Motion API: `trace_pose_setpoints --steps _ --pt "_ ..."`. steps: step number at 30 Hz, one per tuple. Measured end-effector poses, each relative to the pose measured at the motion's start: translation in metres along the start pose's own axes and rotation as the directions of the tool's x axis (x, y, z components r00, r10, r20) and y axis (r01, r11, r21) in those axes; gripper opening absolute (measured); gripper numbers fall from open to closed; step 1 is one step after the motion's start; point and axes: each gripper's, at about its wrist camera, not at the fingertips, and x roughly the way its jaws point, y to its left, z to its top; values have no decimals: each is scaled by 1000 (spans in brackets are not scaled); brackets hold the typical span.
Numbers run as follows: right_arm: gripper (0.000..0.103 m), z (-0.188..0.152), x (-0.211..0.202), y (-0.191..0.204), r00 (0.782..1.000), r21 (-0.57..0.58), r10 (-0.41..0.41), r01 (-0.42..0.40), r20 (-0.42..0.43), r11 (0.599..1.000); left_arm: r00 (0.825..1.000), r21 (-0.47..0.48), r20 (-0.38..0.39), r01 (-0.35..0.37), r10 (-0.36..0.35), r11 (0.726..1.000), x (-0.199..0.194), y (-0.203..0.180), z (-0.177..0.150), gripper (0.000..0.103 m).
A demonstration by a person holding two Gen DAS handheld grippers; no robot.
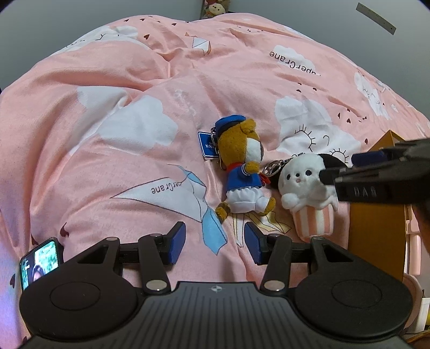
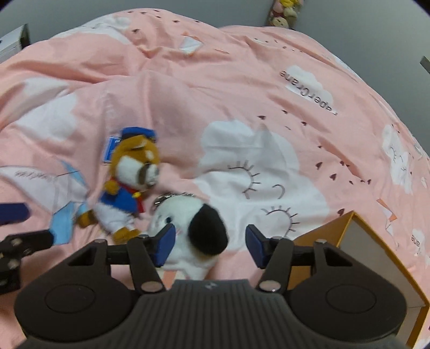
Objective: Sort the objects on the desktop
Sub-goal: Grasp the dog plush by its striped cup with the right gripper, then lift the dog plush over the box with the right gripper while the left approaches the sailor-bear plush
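Observation:
A brown plush bear in a blue sailor suit (image 1: pixel 243 167) lies on the pink duvet (image 1: pixel 121 88), with a blue tag by its head. Beside it on the right lies a white plush dog in a striped popcorn cup (image 1: pixel 306 193) with a black ear and a key ring. My left gripper (image 1: pixel 215 243) is open and empty, just below the bear's feet. My right gripper (image 2: pixel 211 245) is open and straddles the white dog (image 2: pixel 199 233), with its pads on either side of the dog's head; it shows from the side in the left wrist view (image 1: pixel 346 166). The bear also shows in the right wrist view (image 2: pixel 129 182).
An open orange cardboard box (image 2: pixel 349 241) stands at the right of the toys, also in the left wrist view (image 1: pixel 376 231). A phone with a lit screen (image 1: pixel 40 261) lies at the lower left. Plush toys sit by the far wall (image 1: pixel 215 8).

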Motion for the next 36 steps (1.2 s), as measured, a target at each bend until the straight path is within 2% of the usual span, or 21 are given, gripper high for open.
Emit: trace_pose_setpoints --steps 6,11,15,17,21,28,30,36 --pt "55 -10 -11 25 999 32 33 -33 6 999 1000 1 1 -1 1 1000 -1 1 0 56" --pt "54 -17 -12 38 999 79 32 -31 -17 996 1000 -1 2 0 0 1000 -1 1 -1 56" --pt "51 -22 -7 45 998 75 61 -58 -31 995 1000 -4 2 1 -1 1000 -1 2 -1 56" --pt "52 -23 5 45 999 76 25 -21 -46 997 1000 -5 3 3 -3 1000 -1 2 -1 56" --pt "61 -22 24 39 996 78 -70 74 -54 994 1000 -15 5 9 -9 1000 -3 4 -1 56" --pt "66 -17 44 25 989 122 -92 107 -117 987 1000 -18 8 8 -8 1000 -2 3 -2 56" --pt "71 -14 52 21 984 139 -80 103 -160 985 1000 -22 13 13 -12 1000 -2 3 -2 56" --pt "66 -9 68 8 971 184 -57 101 -232 978 999 -20 39 29 -28 999 -5 0 -1 56"
